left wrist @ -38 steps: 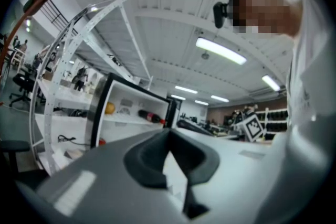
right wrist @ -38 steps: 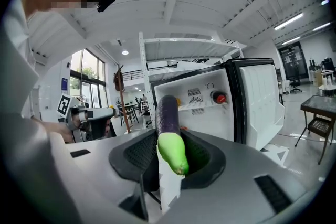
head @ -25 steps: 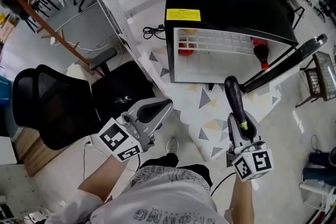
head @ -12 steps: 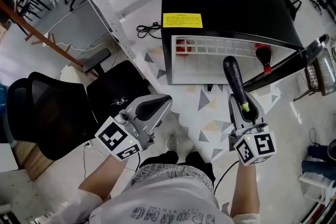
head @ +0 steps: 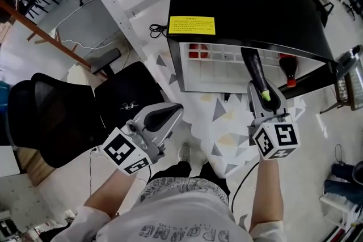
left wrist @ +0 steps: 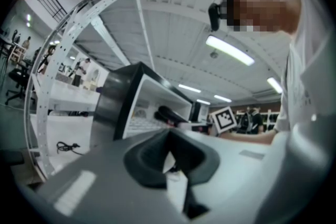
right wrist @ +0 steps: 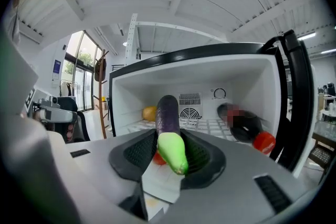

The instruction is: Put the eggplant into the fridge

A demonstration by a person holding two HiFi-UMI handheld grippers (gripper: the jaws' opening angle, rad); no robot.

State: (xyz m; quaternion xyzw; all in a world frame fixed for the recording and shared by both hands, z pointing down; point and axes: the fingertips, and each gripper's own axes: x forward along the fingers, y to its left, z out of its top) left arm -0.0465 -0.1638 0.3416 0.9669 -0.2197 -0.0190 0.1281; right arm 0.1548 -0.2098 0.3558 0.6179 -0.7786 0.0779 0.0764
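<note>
ITEM: eggplant (head: 258, 73), dark purple w/ green cap; held lengthwise in right gripper (head: 266, 100), jaws clamped on cap end, purple body sticking out fwd; far tip at mouth of fridge (head: 244, 3), seemingly just under its top edge, body not resting on anything. FRIDGE: small black unit on floor, yellow label (head: 191, 25) on top; door (head: 317, 73) swung wide to right; white interior w/ wire shelf (right wrist: 210, 126). CONTENTS: bottle (right wrist: 244, 123) w/ red cap lying at right side of shelf; yellow-orange fruit (right wrist: 149, 113) at back left; red item (head: 198, 52) at left, kind unclear; middle strip of shelf between fruit and bottle looks free. LEFT GRIPPER (head: 173, 111): jaws together, nothing btwn them; held low at person's left beside black office chair (head: 62, 116), well apart from fridge, no part in the job right now. STEP (est.): insertion; carry approx. done, eggplant lined up w/ opening but not yet set down. NEXT (est.): push right gripper fwd into the cavity along the free middle strip; lower till eggplant lies on shelf; spread jaws; draw back w/o dragging it out. CAUTION (est.): bottle near on right side, so stay centred; clear the top edge on the way in; long smooth body may roll once let go.
</note>
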